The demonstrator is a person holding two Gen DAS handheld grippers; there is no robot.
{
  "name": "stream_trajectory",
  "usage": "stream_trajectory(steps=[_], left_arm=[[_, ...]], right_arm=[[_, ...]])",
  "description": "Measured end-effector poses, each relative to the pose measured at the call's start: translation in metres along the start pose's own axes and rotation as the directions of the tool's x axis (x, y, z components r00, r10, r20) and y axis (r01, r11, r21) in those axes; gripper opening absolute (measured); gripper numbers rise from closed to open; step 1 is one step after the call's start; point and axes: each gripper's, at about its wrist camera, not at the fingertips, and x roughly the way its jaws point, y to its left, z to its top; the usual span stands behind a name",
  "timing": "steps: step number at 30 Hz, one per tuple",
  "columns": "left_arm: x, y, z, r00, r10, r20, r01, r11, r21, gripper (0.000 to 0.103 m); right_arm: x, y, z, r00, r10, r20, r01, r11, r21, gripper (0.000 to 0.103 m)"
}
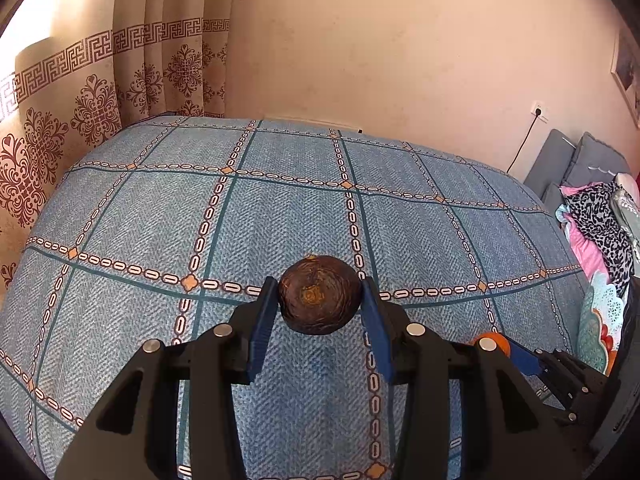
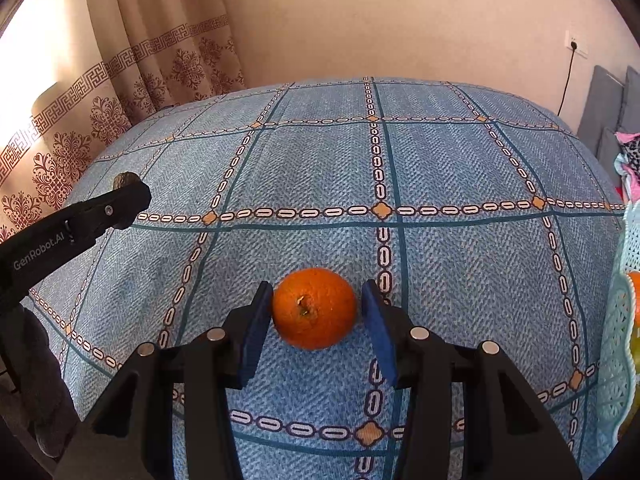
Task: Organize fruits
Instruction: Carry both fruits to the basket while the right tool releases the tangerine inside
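Blue checked tablecloth [image 2: 320, 160], orange fruit [image 2: 314, 314], dark-brown fruit [image 1: 319, 294]

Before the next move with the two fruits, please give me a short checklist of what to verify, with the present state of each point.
1. Left tongs closed on the dark brown fruit: ok, both pads touch its sides.
2. Brown fruit lifted off the blue cloth: cannot tell.
3. Right tongs centred around the orange: ok.
4. Right tongs gripping the orange: not ok, a gap shows at the right pad.
5. Orange resting on the cloth: ok.
6. Basket within view for placing: ok, at the right edge, with fruit inside.
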Motion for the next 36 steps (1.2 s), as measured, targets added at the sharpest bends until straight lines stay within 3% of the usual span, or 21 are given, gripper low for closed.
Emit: stream_trajectory(steps=[6, 36], left_arm=[[-0.001, -0.001, 0.0, 1.0, -0.002, 0.007, 0.002, 1.0, -0.002, 0.044], [-0.06, -0.038, 0.006, 0.989, -0.037, 0.146, 0.024, 0.995, 0.096, 0.044]], right_arm=[[-0.008, 0.008, -0.008, 0.999, -0.03, 0.014, 0.031, 0.998, -0.048, 0.039], [-0.119, -0.02, -0.031, 0.985, -0.009, 0.174, -0.005, 0.997, 0.081, 0.039]])
